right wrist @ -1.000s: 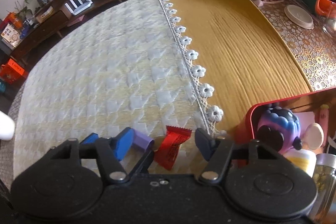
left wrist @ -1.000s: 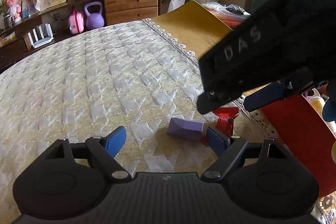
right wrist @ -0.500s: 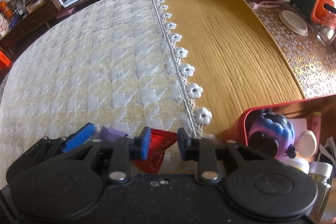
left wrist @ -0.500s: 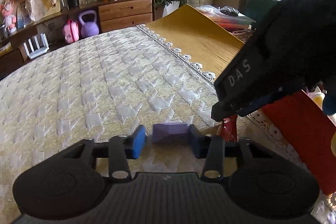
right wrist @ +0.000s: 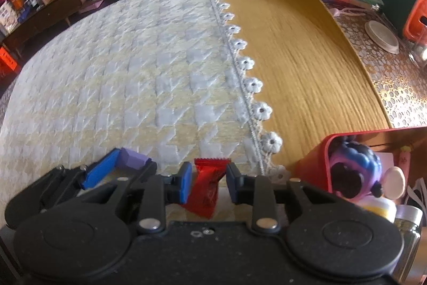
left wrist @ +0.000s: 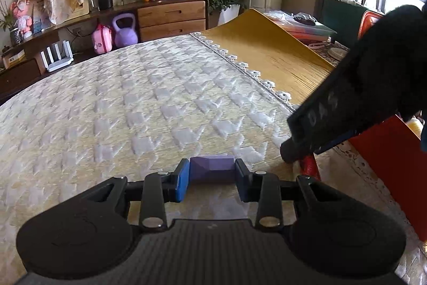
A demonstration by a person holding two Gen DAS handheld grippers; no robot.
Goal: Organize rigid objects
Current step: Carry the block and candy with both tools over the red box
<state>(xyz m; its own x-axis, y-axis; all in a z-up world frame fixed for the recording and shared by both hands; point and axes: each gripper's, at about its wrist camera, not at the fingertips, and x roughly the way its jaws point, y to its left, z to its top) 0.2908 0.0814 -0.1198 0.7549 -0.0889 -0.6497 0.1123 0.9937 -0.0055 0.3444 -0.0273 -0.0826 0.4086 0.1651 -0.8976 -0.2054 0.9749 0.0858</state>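
Observation:
My left gripper (left wrist: 212,179) is shut on a purple faceted block (left wrist: 212,168), low over the quilted cloth; both also show in the right wrist view, the left gripper (right wrist: 117,164) with the block (right wrist: 133,158). My right gripper (right wrist: 208,178) is closed around a red candy wrapper (right wrist: 205,191), with a small gap beside one pad, so its grip is unclear. In the left wrist view the right gripper's black body (left wrist: 347,103) fills the right side, with the wrapper (left wrist: 309,163) below it.
A red bin (right wrist: 320,159) at the right holds a purple-blue toy (right wrist: 355,167), a jar (right wrist: 408,229) and small items. A mustard cloth (right wrist: 293,58) with lace trim covers the table's right part. A cabinet with a purple kettlebell (left wrist: 124,30) stands beyond.
Both grippers closed: the left onto the purple block, the right around the red wrapper. Both have lifted slightly.

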